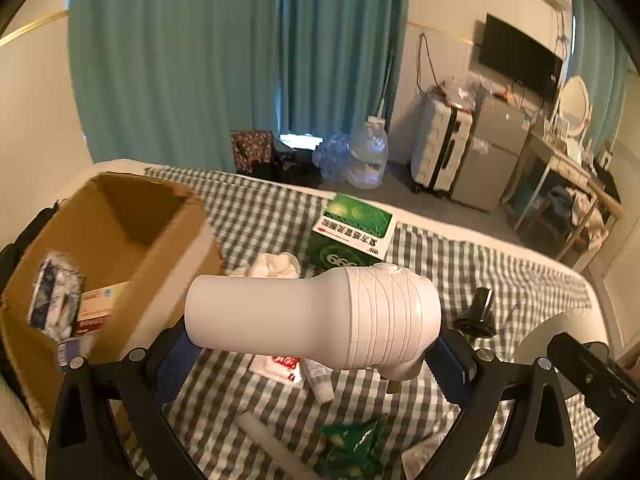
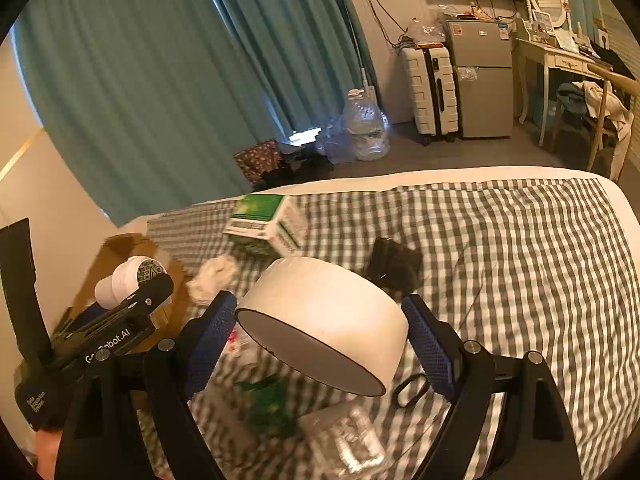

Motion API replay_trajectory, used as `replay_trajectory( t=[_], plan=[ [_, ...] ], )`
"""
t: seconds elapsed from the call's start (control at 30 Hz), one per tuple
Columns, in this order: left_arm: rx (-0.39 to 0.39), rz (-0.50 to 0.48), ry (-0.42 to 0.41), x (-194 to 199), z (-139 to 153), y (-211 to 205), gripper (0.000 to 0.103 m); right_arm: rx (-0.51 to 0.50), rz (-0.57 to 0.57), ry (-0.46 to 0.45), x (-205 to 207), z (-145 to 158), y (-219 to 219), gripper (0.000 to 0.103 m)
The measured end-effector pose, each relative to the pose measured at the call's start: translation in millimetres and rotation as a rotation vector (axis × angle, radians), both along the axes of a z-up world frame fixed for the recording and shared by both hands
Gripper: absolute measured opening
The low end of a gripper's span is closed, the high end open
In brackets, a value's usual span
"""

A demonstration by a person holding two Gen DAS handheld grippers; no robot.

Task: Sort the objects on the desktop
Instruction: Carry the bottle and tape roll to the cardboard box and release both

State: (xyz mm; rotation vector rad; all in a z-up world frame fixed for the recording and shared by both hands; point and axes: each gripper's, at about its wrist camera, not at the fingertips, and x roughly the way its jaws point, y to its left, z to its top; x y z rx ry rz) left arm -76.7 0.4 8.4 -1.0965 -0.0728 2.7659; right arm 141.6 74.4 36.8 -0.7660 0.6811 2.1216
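Observation:
My left gripper [image 1: 310,354] is shut on a white ribbed handheld device [image 1: 316,316] and holds it sideways above the checked bedspread, just right of an open cardboard box [image 1: 116,248]. My right gripper [image 2: 320,336] is shut on a white round lamp-like object [image 2: 324,316] and holds it tilted above the bed. The left gripper with its white device [image 2: 128,280] shows at the left of the right wrist view, over the box [image 2: 120,256]. A green and white medicine box [image 1: 354,232] lies on the bed beyond; it also shows in the right wrist view [image 2: 266,220].
The box holds packets [image 1: 56,296]. On the bed lie a crumpled white tissue [image 1: 272,266], a tube [image 1: 318,378], a green packet [image 1: 352,444], a black object [image 2: 394,266], scissors [image 2: 410,390] and a clear packet [image 2: 344,440]. Suitcase, fridge and desk stand beyond.

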Motion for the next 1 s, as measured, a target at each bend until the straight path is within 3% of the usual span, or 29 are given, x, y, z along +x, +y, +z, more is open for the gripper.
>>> replay_trajectory(
  t=[0.27,0.5,0.67,0.8,1.0],
  plan=[
    [-0.020,0.073,0.090,29,44,-53,0.100,0.057,0.103,0.008,-33,42,-54,0.084],
    [-0.018,0.166,0.148,30,63,-129,0.100,0.113,0.218,-0.006,-105,63,-96,0.084],
    [-0.017,0.240,0.118,21,55,-180,0.100,0.071,0.298,0.005,-170,59,-119,0.084],
    [-0.009,0.340,0.057,3,32,-222,0.100,0.030,0.329,-0.009,-221,44,-126,0.084],
    [-0.006,0.363,-0.009,-16,0,-244,0.100,-0.003,0.358,-0.033,-282,15,-123,0.084]
  ],
)
